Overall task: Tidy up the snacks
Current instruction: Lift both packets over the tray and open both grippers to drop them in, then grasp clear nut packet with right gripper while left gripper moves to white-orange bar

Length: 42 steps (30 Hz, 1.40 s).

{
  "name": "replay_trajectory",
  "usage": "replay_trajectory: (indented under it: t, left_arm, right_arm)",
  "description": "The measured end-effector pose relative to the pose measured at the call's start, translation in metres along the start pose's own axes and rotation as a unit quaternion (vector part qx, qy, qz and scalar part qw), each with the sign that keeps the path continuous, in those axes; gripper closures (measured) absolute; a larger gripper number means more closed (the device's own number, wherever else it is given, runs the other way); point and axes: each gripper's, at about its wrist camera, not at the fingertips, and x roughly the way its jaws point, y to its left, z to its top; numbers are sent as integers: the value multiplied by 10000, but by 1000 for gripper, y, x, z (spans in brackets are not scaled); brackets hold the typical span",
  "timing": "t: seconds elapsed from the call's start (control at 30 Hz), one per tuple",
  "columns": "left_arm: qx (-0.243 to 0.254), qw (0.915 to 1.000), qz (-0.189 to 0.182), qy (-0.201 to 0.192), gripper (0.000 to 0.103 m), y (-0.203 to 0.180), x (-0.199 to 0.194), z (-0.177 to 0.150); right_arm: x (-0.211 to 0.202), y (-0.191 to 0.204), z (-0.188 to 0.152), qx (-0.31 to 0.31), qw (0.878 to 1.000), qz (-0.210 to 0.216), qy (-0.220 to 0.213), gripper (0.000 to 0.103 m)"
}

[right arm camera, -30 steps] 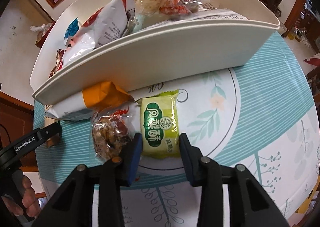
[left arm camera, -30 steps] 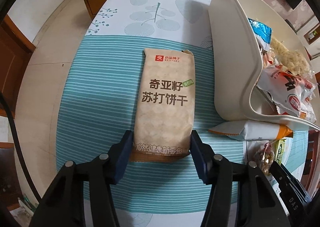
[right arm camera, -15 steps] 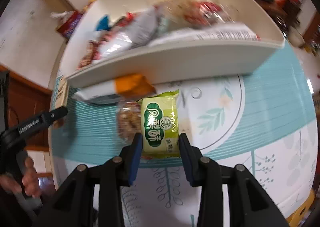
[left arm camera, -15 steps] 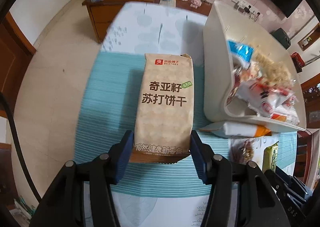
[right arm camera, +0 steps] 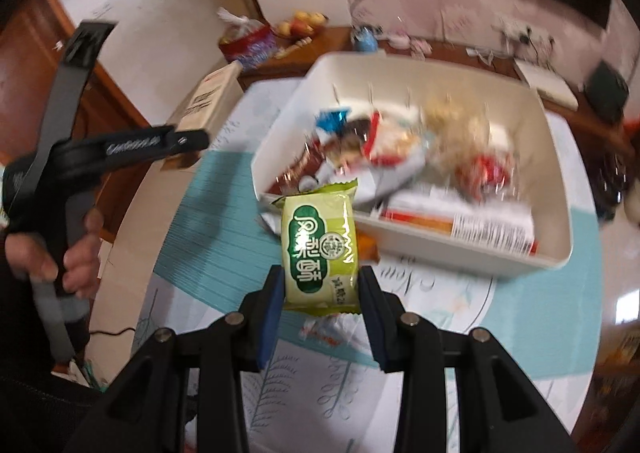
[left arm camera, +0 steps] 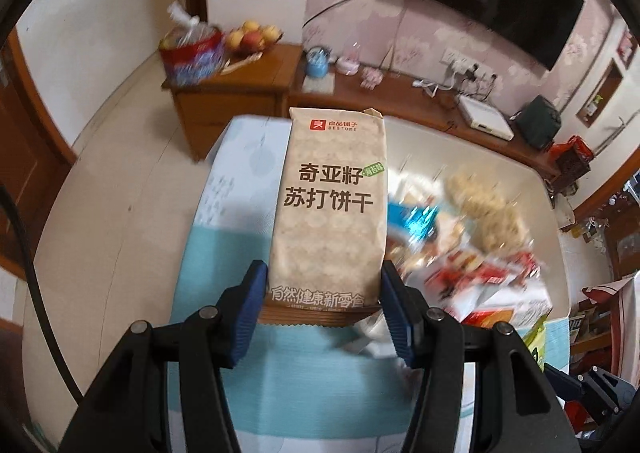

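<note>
1. Open tablecloth (right arm camera: 208,229) at centre-left of the right wrist view: passable.
2. White bin (right arm camera: 552,157), centre-right, crowded with snack packets (right arm camera: 392,141).
3. Left gripper (right arm camera: 188,141) occupies upper left.

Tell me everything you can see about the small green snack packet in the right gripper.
The small green snack packet is a glossy, pillow-shaped plastic wrapper, light green with a dark green label in white characters and crimped, serrated ends. It looks sealed and full. The right gripper clamps its lower part between blue pads, holding it upright above the patterned tablecloth, in front of the white plastic bin.
</note>
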Motion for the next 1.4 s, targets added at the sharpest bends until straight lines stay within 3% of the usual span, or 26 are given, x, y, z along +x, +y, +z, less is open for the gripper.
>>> replay_trajectory:
  t: [0.2,0.57,0.8,0.9,0.97,1.13,1.4]
  left_arm:
    - [377,9987,-243,-222,48,-39,-2,20]
    - [599,9953,-734,-184,48,-103,26,26]
    - [702,9940,-838,59,47,-126,46,19]
    - [665,9946,-790,79,40,-126,44,16]
    - [594,9954,-748,82,38,-123,39,15]
    - [428,9963,-747,81,36,-107,24,8]
    - [642,9939,-869,197,35,-87,2,-10]
  right_arm:
    - [-7,-9,13,-547,9961,-490,-497,66]
    - [13,-37,11,-1399,9798,-1235,-716,65]
    - [24,-61,12,-1097,9839,-1230,-693,62]
    - [23,-68,13,-935,9857,-1207,-714,58]
    - [21,-73,13,-803,9873,-1164,-728,54]
    - [15,-77,7,-549,9909,-1010,-701,53]
    - [4,-72,-11,-154,9943,-823,-664,46]
